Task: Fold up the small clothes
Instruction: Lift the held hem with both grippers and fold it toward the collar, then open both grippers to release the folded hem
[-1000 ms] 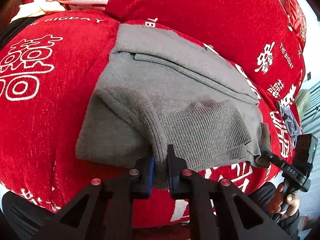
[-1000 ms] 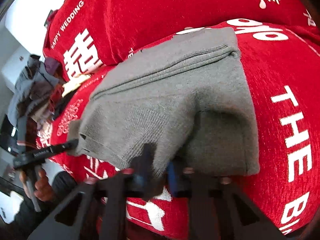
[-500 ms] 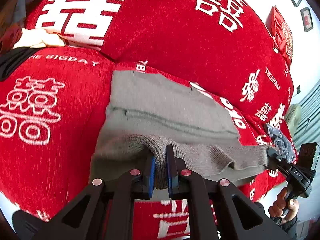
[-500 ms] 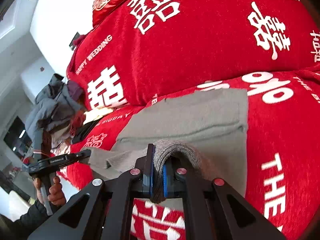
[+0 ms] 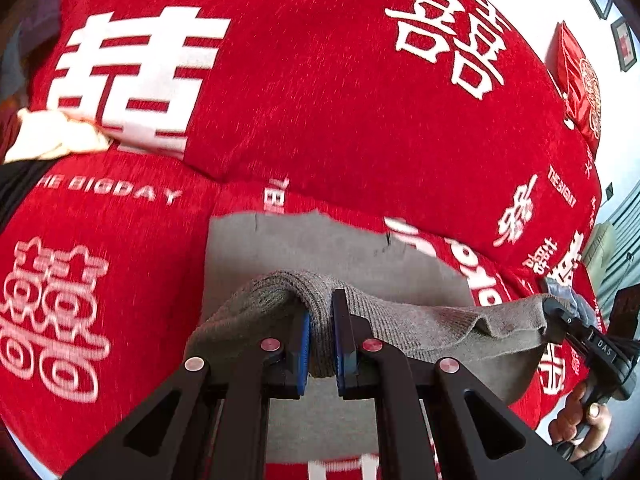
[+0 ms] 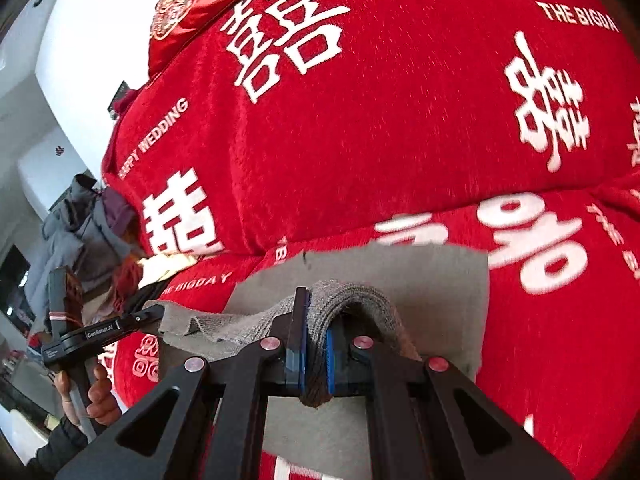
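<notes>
I have the left gripper and right gripper each clamped on the grey garment's ribbed hem, lifted above the sofa seat so it can fold toward the seat's back edge.

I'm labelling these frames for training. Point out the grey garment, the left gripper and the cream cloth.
grey garment (image 5: 320,248), left wrist view, flat far part.
left gripper (image 5: 320,336), left wrist view, midway between fingertips.
cream cloth (image 5: 52,140), left wrist view, its middle.

Grey knit garment, ribbed edge lifted and stretched taut, rest lying flat on red cover.
</notes>
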`<state>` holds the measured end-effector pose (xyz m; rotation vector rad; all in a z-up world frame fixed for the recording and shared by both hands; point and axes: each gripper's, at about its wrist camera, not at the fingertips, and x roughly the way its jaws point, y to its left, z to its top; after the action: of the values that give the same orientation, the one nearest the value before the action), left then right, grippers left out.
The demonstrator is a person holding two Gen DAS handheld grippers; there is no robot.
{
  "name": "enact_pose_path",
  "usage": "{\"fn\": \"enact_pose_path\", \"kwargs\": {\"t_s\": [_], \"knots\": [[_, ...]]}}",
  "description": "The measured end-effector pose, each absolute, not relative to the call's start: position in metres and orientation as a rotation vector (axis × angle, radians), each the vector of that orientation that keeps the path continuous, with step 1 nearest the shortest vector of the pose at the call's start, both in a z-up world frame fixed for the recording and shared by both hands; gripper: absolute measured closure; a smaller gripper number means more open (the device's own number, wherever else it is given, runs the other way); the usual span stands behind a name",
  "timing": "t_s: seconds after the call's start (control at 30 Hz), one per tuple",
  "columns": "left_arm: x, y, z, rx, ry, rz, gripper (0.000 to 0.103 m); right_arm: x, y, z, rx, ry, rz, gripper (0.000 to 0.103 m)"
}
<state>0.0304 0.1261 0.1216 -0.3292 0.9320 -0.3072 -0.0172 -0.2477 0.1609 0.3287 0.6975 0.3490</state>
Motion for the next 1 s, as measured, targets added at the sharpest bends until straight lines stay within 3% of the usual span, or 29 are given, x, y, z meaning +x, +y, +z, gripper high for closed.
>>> {"fn": "enact_pose_path", "kwargs": {"t_s": [0.23,0.5,0.57,0.67,0.73,0.8,0.87,0.93,1.0], "knots": [[0.107,0.111,0.093,-0.339,0.994,-0.265,0.092,0.070,-0.247,0.133,0.314,0.792,0.263,0.096],[0.181,0.088,0.017,-0.321,1.139,-0.200,0.092,0.148,-0.257,0.061,0.332,0.933,0.156,0.096],[0.195,0.090,-0.005,-0.353,1.210,-0.166,0.087,0.163,-0.258,0.045,0.353,0.990,0.142,0.095],[0.206,0.103,-0.020,-0.504,1.238,-0.214,0.059,0.179,-0.262,0.031,0.407,1.060,0.126,0.089],[0.207,0.110,-0.012,-0.542,1.213,-0.214,0.023,0.182,-0.270,0.031,0.469,1.065,0.131,0.086],[0.202,0.120,0.001,-0.539,1.187,-0.167,0.001,0.180,-0.280,0.037,0.527,1.047,0.133,0.077],[0.191,0.134,0.016,-0.572,1.131,-0.182,0.001,0.172,-0.290,0.050,0.520,1.020,0.077,0.041],[0.175,0.144,0.025,-0.577,1.109,-0.206,0.001,0.158,-0.293,0.070,0.447,0.948,0.018,0.029],[0.158,0.141,0.031,-0.504,1.090,-0.209,0.001,0.138,-0.284,0.089,0.317,0.868,-0.014,0.029]]}}
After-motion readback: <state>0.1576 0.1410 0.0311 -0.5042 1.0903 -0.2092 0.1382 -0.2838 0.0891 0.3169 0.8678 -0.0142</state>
